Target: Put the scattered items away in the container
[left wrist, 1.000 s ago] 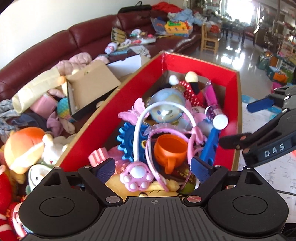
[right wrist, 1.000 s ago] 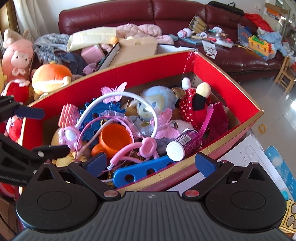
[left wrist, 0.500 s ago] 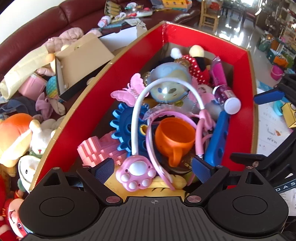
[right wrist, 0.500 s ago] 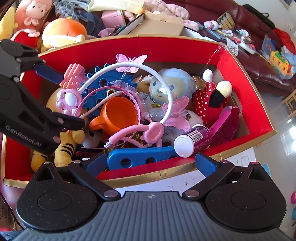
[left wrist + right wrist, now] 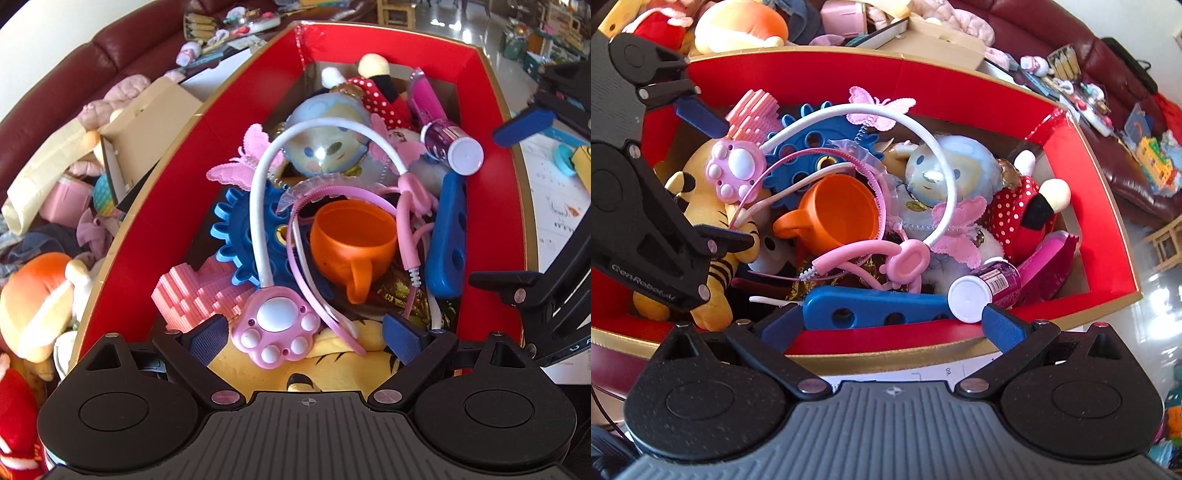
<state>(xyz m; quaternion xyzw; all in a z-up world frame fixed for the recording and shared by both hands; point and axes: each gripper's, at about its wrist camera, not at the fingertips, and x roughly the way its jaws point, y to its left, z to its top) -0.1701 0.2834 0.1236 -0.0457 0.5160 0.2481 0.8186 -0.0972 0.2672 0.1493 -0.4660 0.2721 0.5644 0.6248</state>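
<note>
A red box with a gold rim (image 5: 173, 192) (image 5: 960, 99) is full of toys: an orange cup (image 5: 351, 236) (image 5: 842, 210), a white headset with a pink paw earpiece (image 5: 275, 328) (image 5: 735, 170), a blue gear (image 5: 240, 236), a blue perforated bar (image 5: 447, 240) (image 5: 879, 310), a purple tube with a white cap (image 5: 452, 146) (image 5: 982, 288), a yellow tiger plush (image 5: 705, 218) and a red dotted plush (image 5: 1019, 206). My left gripper (image 5: 304, 334) is open and empty over the box's near end, above the paw. My right gripper (image 5: 892, 325) is open and empty at the box's side rim.
A dark red sofa (image 5: 74, 81) with scattered items runs behind the box. Plush toys (image 5: 33, 295), a pink case (image 5: 66, 199) and a cardboard flap (image 5: 147, 125) lie at the left of the box. White printed paper (image 5: 554, 206) lies at the right.
Both grippers have tilted down and moved closer over the box, so its contents fill more of each view. Nothing was picked up; the toys lie as before.
</note>
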